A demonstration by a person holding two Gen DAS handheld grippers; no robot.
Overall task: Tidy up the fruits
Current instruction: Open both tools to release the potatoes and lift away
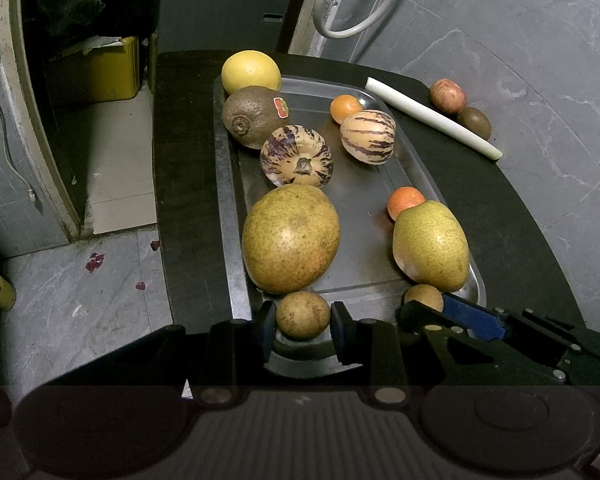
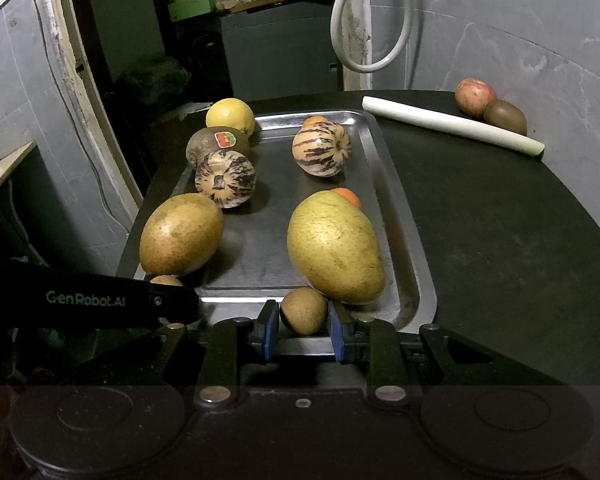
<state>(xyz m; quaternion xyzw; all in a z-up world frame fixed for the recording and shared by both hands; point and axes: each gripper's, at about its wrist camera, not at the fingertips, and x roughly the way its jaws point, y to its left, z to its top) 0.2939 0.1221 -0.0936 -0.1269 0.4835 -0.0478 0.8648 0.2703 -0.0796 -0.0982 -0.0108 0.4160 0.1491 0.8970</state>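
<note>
Nearest the cameras, each gripper is clamped on a small brown round fruit at the near rim of the metal tray: the left gripper pinches one small brown fruit between its blue pads, and the right gripper pinches a second small brown fruit the same way, its jaws narrow around it. In the left wrist view the right gripper shows at the tray's near right corner, with its fruit partly hidden behind a blue pad. Just beyond lie two large yellow-green pears, the left pear and the right pear, the right one touching a small orange behind it. Mid-tray sit two cream fruits with purple stripes, the left striped melon and the right striped melon, with a second orange just behind the right one. At the far left corner a brown stickered fruit rests against a yellow citrus. Off the tray, on the dark table, a pale leek stalk lies diagonally, and beyond it a reddish apple touches a kiwi.
</note>
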